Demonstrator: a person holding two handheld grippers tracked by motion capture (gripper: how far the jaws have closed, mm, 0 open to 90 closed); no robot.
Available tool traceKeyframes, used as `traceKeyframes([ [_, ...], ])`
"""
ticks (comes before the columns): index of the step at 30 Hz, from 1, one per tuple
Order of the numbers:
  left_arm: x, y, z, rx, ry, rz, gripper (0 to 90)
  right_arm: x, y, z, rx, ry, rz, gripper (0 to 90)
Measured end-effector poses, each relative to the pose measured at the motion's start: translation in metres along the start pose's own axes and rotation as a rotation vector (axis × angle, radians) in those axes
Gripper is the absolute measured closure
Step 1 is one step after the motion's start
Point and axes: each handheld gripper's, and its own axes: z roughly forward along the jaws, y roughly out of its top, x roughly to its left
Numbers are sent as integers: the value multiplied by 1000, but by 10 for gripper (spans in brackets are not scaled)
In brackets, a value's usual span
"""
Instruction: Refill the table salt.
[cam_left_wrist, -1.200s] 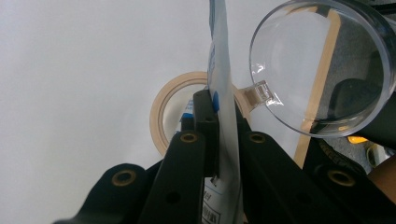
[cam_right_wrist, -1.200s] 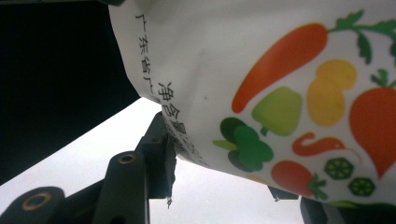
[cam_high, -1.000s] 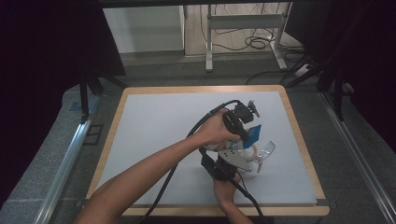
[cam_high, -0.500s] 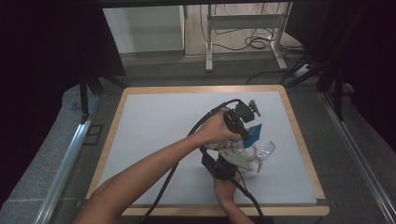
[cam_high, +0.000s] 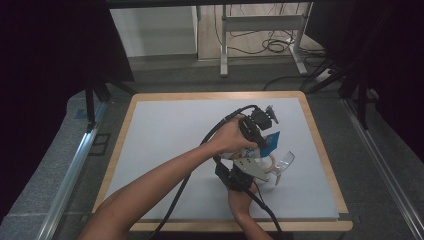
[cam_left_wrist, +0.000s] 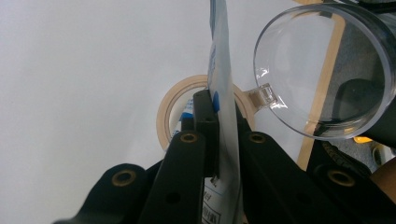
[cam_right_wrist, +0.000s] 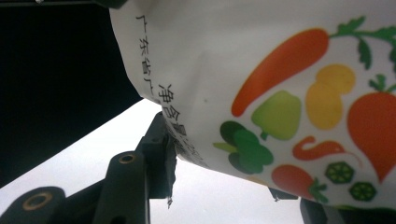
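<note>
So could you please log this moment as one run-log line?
left gripper: shut on packet | right gripper: shut on pouch | clear lidded container beside | tape roll on table

This looks like a lab or recording studio set up for capturing handling work. The table (cam_high: 150, 150) is a plain pale board with a wooden rim, standing on grey carpet (cam_high: 45, 180). Black curtains (cam_high: 50, 45) hang on both sides of it, well apart from the left claw (cam_high: 265, 131), closing the space in. Beyond the claw, past the far table edge, cables (cam_high: 272, 45) lie loose on the floor around a metal stand (cam_high: 260, 25) and a white panel (cam_high: 152, 30).
</note>
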Motion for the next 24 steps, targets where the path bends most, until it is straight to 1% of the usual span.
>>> traceKeyframes([
  [8,0,1,0,2,-7,11,900,0,1,0,-3,-2,-4,524],
  [9,0,1,0,3,-6,12,900,0,1,0,0,-4,-6,523],
  [10,0,2,1,8,-7,14,900,0,1,0,0,-4,4,523],
  [12,0,2,3,11,-11,13,900,-1,0,0,-3,-13,-2,523],
  [13,0,3,4,15,-11,17,900,-1,-1,0,-3,-11,9,523],
  [14,0,3,6,19,-12,18,900,-2,-2,0,-1,-14,2,523],
  [24,1,4,16,38,-15,16,900,-5,-8,0,11,-18,23,523],
])
